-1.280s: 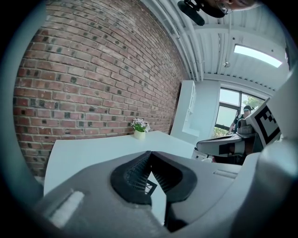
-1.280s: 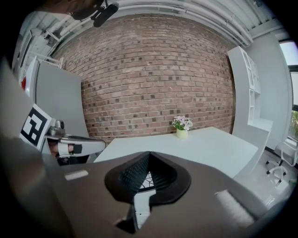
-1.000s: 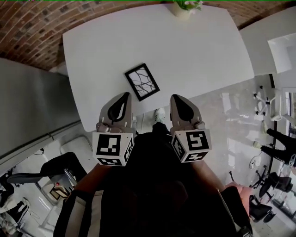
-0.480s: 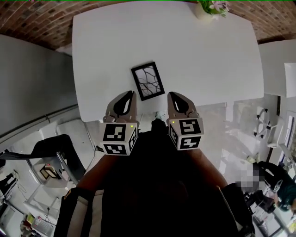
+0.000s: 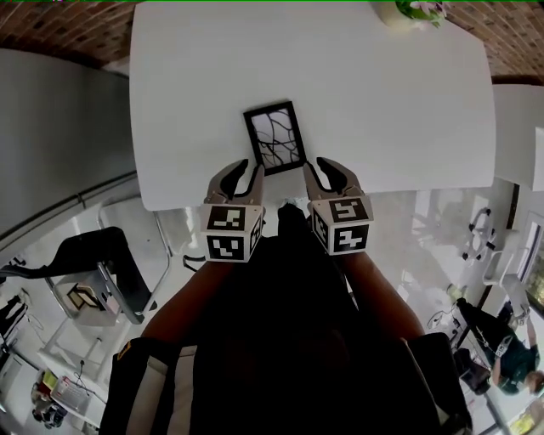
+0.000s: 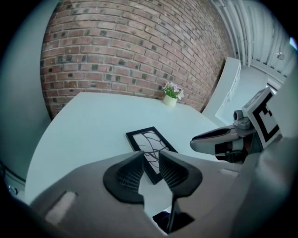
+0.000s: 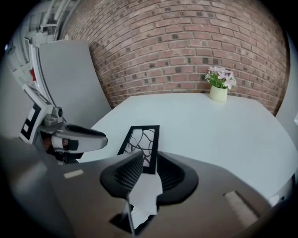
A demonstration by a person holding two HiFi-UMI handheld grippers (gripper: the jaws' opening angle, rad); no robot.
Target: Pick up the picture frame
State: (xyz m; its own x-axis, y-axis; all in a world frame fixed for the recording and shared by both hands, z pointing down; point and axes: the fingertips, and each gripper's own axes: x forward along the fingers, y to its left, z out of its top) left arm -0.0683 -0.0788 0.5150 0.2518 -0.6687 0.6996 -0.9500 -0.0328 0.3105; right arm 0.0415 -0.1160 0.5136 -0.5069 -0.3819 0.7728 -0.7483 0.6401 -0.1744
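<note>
A black picture frame [image 5: 276, 138] with a white picture of dark branching lines lies flat on the white table [image 5: 382, 102], near its front edge. My left gripper [image 5: 240, 177] hovers just short of the frame's near left corner, and my right gripper [image 5: 327, 174] just short of its near right corner. Both sets of jaws are opening, with nothing between them. In the left gripper view the frame [image 6: 150, 145] shows past the left gripper [image 6: 151, 162], apart from it. The right gripper view shows the frame [image 7: 142, 139] beyond the right gripper [image 7: 150, 162].
A small pot of flowers [image 5: 408, 10] stands at the table's far right corner, before a brick wall [image 7: 186, 42]. A grey panel [image 5: 59, 144] runs along the left. A dark chair [image 5: 93, 272] stands on the floor at the lower left.
Both grippers have dropped and come forward to the table's front edge, close to the frame. Their jaws, shut before, now stand apart.
</note>
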